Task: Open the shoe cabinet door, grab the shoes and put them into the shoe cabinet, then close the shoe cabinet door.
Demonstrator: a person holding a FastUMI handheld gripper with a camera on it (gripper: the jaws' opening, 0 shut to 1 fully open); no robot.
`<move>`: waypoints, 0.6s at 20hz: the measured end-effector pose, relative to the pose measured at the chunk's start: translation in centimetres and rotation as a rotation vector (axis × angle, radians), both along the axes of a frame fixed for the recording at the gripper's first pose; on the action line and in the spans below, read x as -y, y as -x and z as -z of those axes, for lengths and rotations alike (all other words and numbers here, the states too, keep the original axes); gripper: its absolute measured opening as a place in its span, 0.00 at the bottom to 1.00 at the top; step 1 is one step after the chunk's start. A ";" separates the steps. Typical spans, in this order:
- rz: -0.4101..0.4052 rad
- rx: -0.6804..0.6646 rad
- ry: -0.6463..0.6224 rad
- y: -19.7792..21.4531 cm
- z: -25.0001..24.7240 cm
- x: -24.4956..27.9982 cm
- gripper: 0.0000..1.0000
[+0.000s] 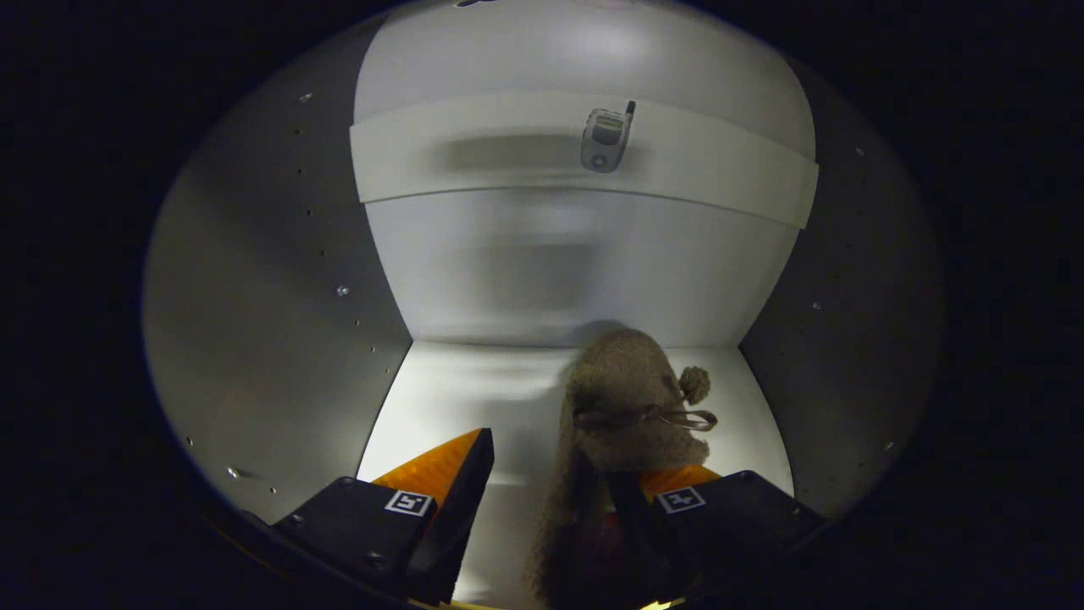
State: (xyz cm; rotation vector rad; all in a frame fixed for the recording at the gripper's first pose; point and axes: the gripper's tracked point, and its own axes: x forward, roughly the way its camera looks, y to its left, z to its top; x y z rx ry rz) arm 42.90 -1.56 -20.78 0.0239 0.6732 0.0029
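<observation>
- My claw [546, 500] is open inside the shoe cabinet [254, 280].
- The fuzzy slipper [622, 407] lies by my right finger, toe pointing at the back wall, resting on the cabinet floor.

Hand-held gripper [550, 474] open, fuzzy slipper [622, 407] inside shoe cabinet [271, 322].

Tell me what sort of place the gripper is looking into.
Most likely the inside of a shoe cabinet: pale side walls, a shelf above, and a fuzzy brown shoe on the floor panel between the open gripper fingers.
</observation>
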 end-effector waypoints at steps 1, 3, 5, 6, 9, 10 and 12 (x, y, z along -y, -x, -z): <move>0.000 -0.001 0.002 0.4 -0.1 -0.1 0.82; 0.012 0.014 -0.002 1.1 -0.7 0.1 0.91; 0.022 0.031 -0.010 1.6 -1.5 0.2 0.97; 0.032 0.037 -0.010 2.1 -1.9 0.5 0.98; 0.045 0.087 -0.010 4.0 -4.1 0.9 0.99; 0.049 0.112 -0.012 4.8 -5.1 1.1 0.99; 0.058 0.166 -0.014 6.7 -7.4 1.4 0.99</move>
